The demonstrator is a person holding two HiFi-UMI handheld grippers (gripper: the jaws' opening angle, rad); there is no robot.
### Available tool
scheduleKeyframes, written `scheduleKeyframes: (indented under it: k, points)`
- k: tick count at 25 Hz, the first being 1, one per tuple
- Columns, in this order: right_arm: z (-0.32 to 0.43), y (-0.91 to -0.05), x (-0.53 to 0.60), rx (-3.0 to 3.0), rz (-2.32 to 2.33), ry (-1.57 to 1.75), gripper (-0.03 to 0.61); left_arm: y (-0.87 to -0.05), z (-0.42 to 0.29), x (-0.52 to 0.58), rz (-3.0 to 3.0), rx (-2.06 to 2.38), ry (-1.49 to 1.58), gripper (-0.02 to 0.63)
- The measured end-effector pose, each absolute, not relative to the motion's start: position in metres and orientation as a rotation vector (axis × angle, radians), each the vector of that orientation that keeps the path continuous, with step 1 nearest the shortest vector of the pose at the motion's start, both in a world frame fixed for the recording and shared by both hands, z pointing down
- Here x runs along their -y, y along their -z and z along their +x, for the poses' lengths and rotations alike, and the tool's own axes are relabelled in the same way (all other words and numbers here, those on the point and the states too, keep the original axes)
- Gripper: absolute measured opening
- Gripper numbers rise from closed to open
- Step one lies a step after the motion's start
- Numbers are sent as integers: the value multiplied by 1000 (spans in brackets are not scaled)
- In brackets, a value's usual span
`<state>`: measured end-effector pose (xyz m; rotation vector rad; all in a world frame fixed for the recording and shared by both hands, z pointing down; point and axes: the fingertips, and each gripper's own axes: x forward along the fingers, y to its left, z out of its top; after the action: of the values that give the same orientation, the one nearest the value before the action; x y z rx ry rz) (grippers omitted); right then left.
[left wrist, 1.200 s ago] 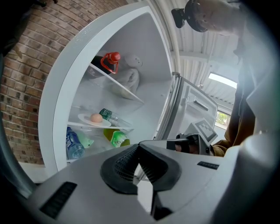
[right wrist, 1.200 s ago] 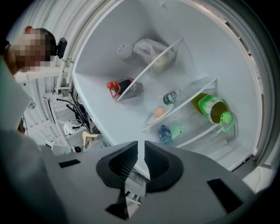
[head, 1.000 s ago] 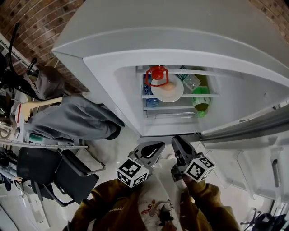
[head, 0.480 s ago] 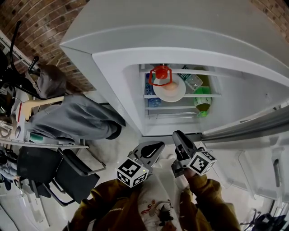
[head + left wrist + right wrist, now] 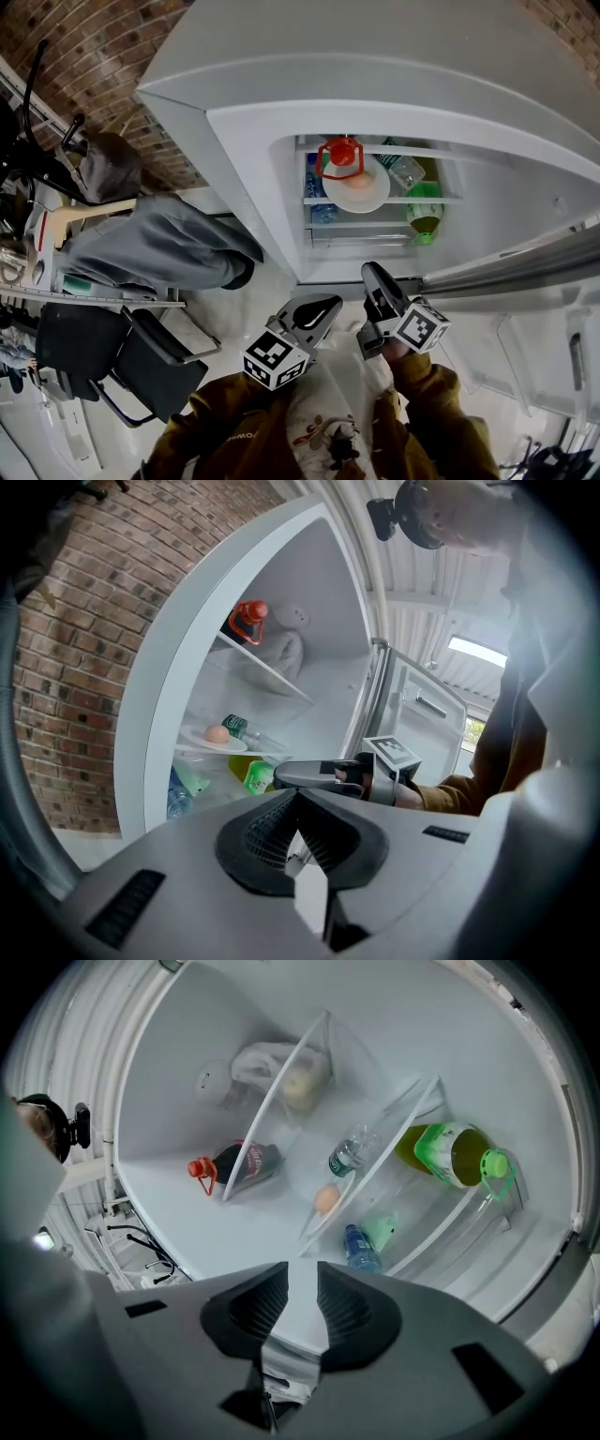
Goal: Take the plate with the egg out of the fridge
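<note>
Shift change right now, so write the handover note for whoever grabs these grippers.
Left gripper: shut, empty, outside the fridge.
Right gripper: jaws slightly apart, empty, pointing into the fridge.
Plate with egg: on a shelf inside, beside a clear bottle.
Done: fridge stands open.
Left: reach in, grip the plate, bring it out level.

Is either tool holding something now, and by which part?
Nothing is held. The left tool is shut, the right tool slightly open, both empty; the plate sits in the fridge.
</note>
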<state>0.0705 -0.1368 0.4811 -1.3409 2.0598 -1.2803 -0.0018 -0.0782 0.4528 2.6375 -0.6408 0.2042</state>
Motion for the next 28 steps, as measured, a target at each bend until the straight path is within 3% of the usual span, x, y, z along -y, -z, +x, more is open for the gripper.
scheduleKeyframes:
  k: [28]
  points:
    - [76,-485,183,-2014,-1357,1250,77,-448,-11,80,2658,659,-197,8]
